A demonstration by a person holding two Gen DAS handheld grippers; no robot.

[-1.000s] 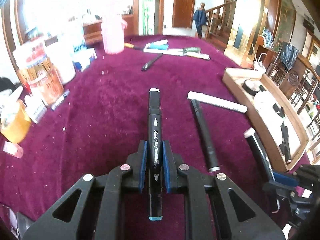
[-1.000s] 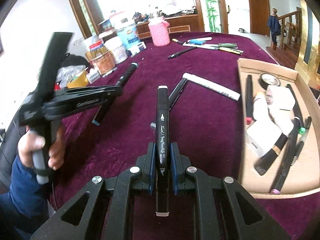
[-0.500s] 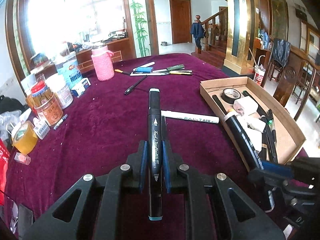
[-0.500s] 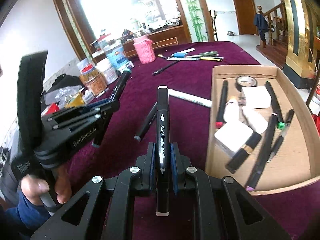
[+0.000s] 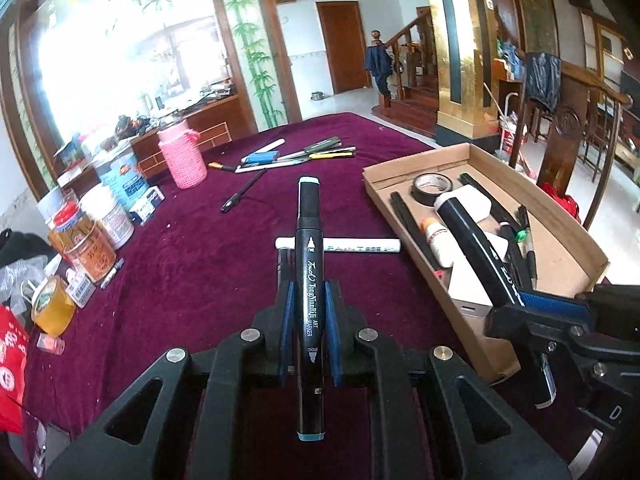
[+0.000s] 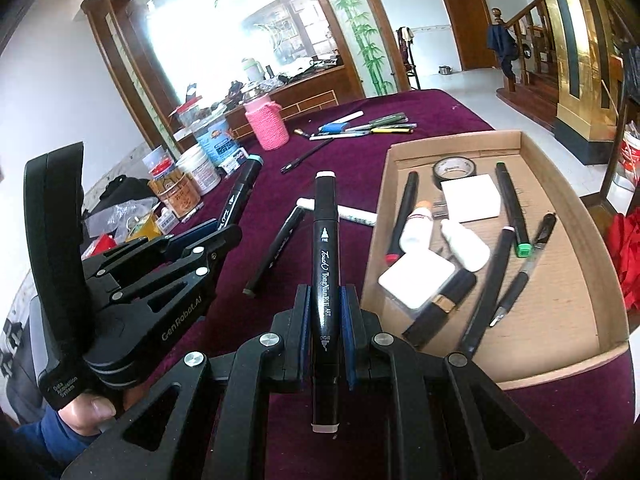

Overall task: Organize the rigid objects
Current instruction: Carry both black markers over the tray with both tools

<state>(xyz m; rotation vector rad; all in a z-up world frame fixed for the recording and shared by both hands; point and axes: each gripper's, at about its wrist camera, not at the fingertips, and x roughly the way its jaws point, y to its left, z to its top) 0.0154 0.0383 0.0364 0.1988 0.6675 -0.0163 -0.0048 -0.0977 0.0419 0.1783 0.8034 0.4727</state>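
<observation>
In the left wrist view my left gripper [image 5: 308, 294] is shut on a black art marker with teal caps [image 5: 308, 240], held above the purple cloth. My right gripper [image 6: 325, 298] is shut on a black marker with whitish caps [image 6: 325, 240], just left of the cardboard tray [image 6: 568, 280]. The left view shows the right gripper [image 5: 520, 306] and its marker [image 5: 472, 240] over the tray's near corner [image 5: 500, 368]. On the cloth lie a white paint marker [image 6: 358, 215] and a black marker [image 6: 274, 250]. The tray holds several pens, a tape roll [image 6: 455, 168] and white items.
A pink knitted jar [image 5: 182, 158], jars and tins [image 5: 86, 246] and a yellow tape roll [image 5: 52, 308] line the left side. A black pen [image 5: 242, 192] and a bunch of pens [image 5: 296, 156] lie at the far end. A hand [image 6: 86, 412] grips the left tool.
Both grippers have risen and shifted right toward the tray, each still holding its marker. The tray now sits closer, and the right marker reaches over its near corner.
</observation>
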